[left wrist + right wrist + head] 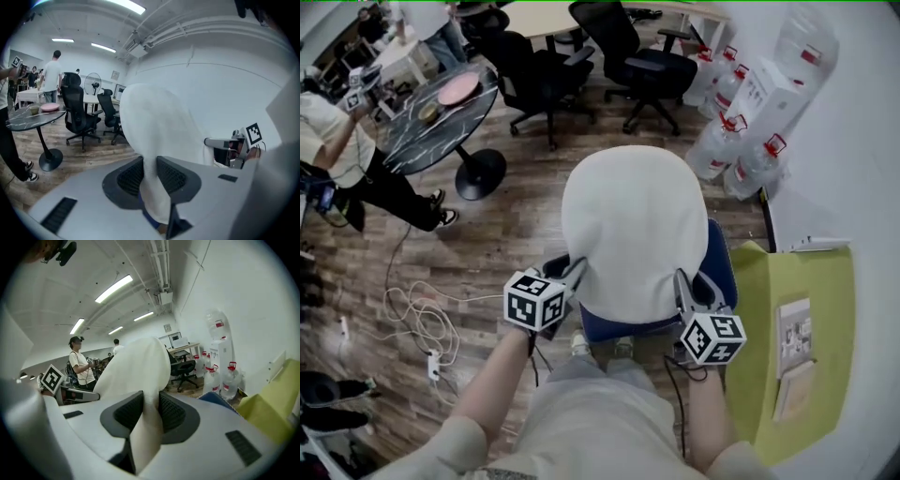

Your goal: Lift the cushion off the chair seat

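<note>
Cushion placement: the white, rounded cushion (pixel 633 230) is held over the blue chair seat (pixel 719 258), which shows only as a rim along its right and near sides. The near edge looks to be up off the seat. Whether the far edge has cleared it I cannot tell.
Grip, left: the left tongs (pixel 575 272) are closed to a narrow gap on the near left corner, with the fabric squeezed thin between the ribbed pads (pixel 171 176).
Grip, right: the right tongs (pixel 684 286) are closed the same way on the near right corner, with a fold of white cloth pinched between their pads (pixel 172 412).
Reason for two grips: one corner each spreads the load and keeps the broad pad from swinging or folding over, as a single pinch would likely let it do.
Reason for the near edge: it is the side closest to the person, so both tongs reach it without stretching across the seat.
Long axis: it runs from the pinched edge straight away from the person, toward the water bottles (pixel 741 164) by the wall.
Facing: the broad face is turned upward. In both tongs views the pad rises out from the pads rather than hanging limp, so it seems fairly stiff.
Neighbour: the yellow-green tabletop (pixel 806 319) lies just beside the chair on the right, near the right tongs.
</note>
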